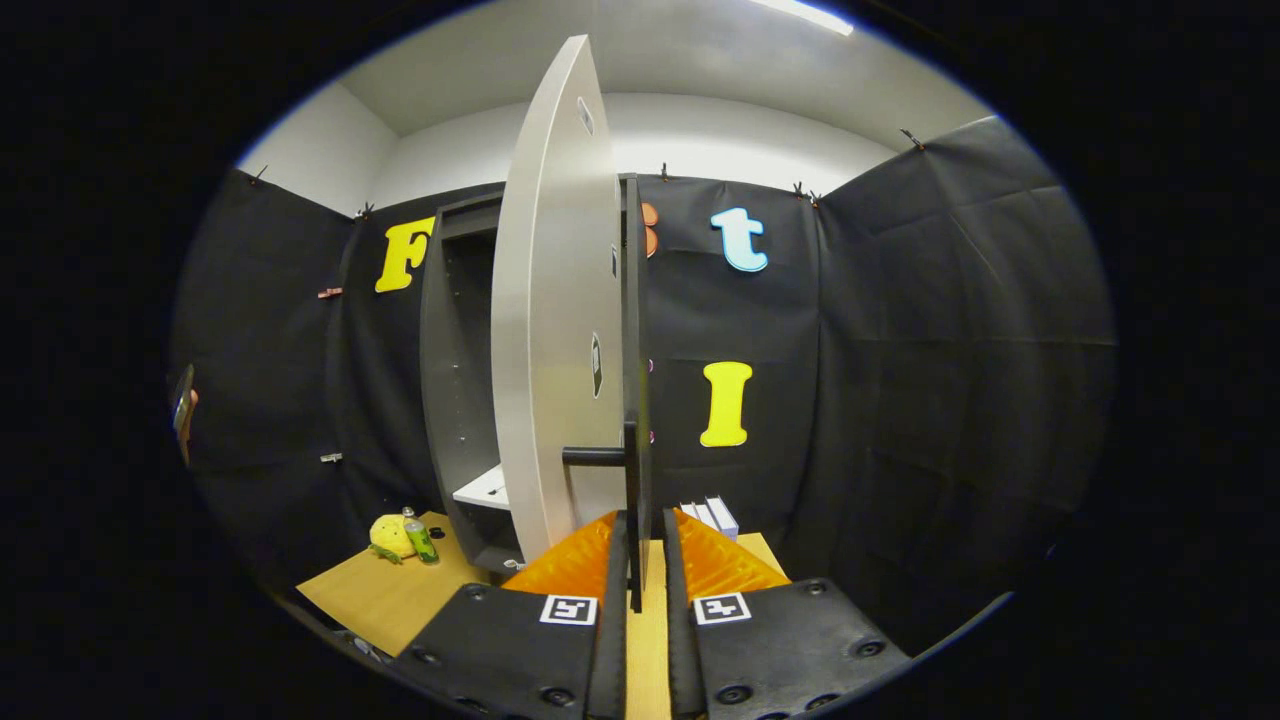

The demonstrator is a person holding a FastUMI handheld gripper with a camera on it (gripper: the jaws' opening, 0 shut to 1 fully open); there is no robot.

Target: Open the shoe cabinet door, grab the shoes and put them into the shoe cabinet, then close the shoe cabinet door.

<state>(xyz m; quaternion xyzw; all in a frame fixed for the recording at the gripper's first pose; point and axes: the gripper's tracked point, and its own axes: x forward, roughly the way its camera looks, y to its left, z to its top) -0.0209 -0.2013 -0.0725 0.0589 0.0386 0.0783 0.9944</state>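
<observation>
Gripper view. The gripper (pixel 640 545) points at the shoe cabinet (pixel 455 380), which stands on a wooden table (pixel 385 595). The cabinet door (pixel 555 320) is swung wide open and seen nearly edge-on; its lower edge runs down into the narrow gap between the two fingers (pixel 590 555), which are drawn close around it, though actual contact cannot be confirmed. A dark bar handle (pixel 595 456) projects from the door just above the fingers. A pale shelf (pixel 485 488) sits low inside the cabinet. Left of the cabinet lie a yellow plush toy (pixel 392 537) and a green can (pixel 421 540); right of it, white boxes (pixel 712 515).
</observation>
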